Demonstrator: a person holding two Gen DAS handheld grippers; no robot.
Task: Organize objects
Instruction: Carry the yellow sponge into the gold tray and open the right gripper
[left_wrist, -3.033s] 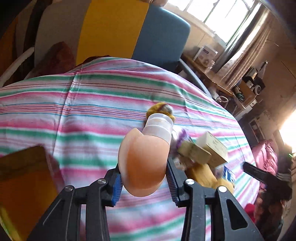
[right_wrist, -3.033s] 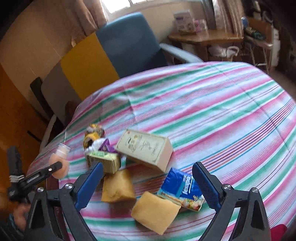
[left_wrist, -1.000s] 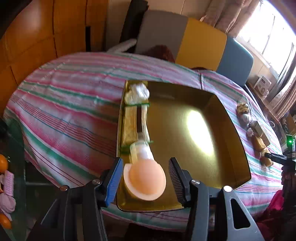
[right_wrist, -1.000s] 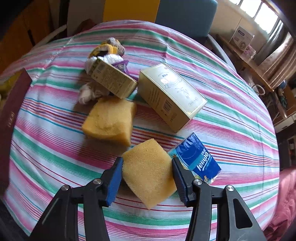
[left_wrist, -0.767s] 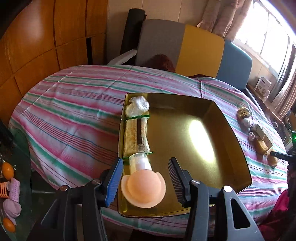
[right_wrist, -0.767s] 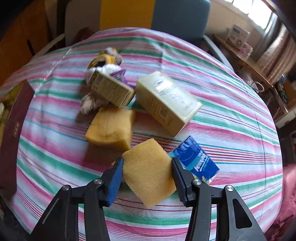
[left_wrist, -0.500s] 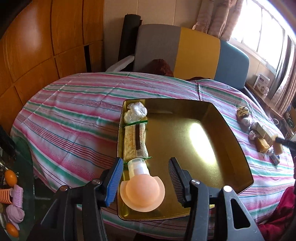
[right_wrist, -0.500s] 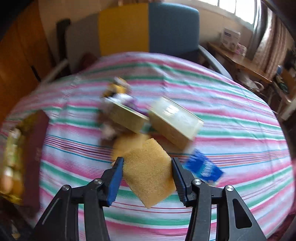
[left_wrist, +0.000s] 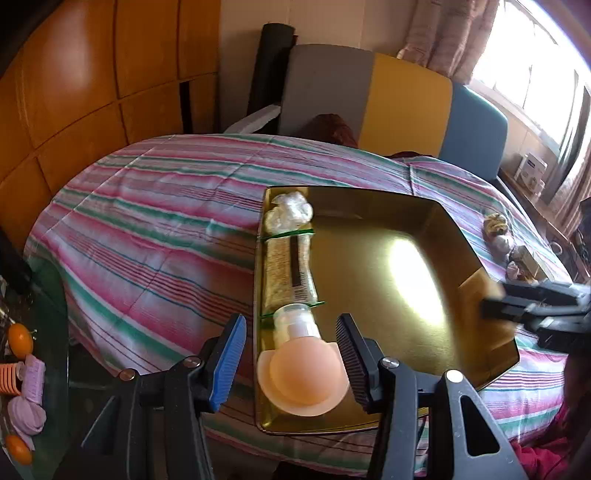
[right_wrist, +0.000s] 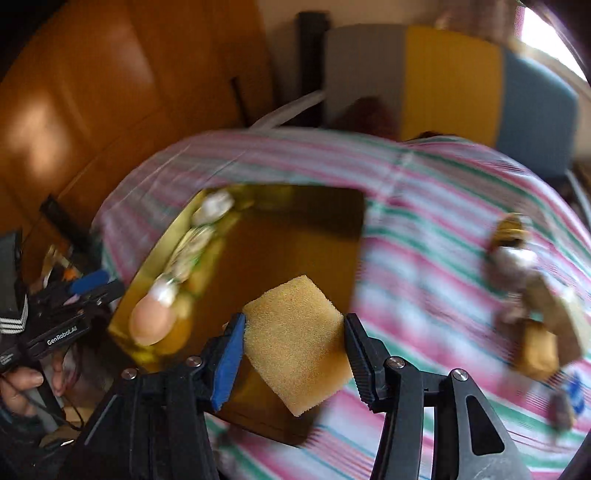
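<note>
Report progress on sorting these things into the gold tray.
Done: a plastic bag, a packet and a peach bottle line the gold tray. In hand: the right tongs, opening, carry a yellow sponge over it. Left: the boxes and oddments on the tablecloth.

We see a round table under a striped cloth (left_wrist: 155, 229), with a chair (left_wrist: 406, 99) in grey, yellow and blue panels behind it. Orange wood panelling (left_wrist: 92, 74) covers the wall at left, and a bright curtained window (left_wrist: 535, 66) is at right.
</note>
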